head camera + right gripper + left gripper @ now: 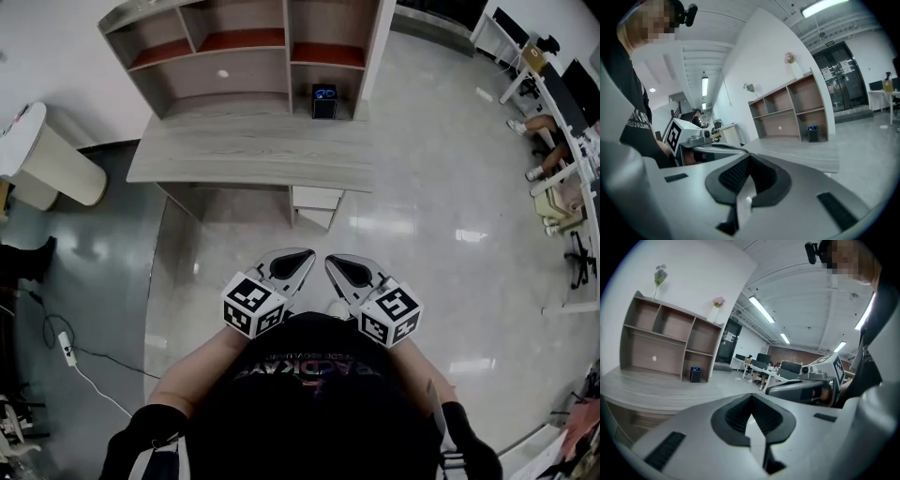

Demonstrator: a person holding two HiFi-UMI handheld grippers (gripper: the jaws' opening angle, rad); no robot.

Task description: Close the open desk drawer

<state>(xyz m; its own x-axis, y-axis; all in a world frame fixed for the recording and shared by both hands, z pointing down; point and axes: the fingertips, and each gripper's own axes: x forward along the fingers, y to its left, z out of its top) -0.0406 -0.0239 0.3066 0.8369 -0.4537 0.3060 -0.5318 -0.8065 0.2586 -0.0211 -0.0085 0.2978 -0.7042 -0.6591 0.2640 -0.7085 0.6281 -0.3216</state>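
Left gripper (302,255), right gripper (334,262) both closed, empty, well apart from drawer (317,198); off-centre push may jam it

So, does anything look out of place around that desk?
Only one thing: the drawer under the desk, toward the right in the head view, juts out past the front edge and stands open. Nothing looks spilled, tipped or damaged. The small black box stands upright on the desk.
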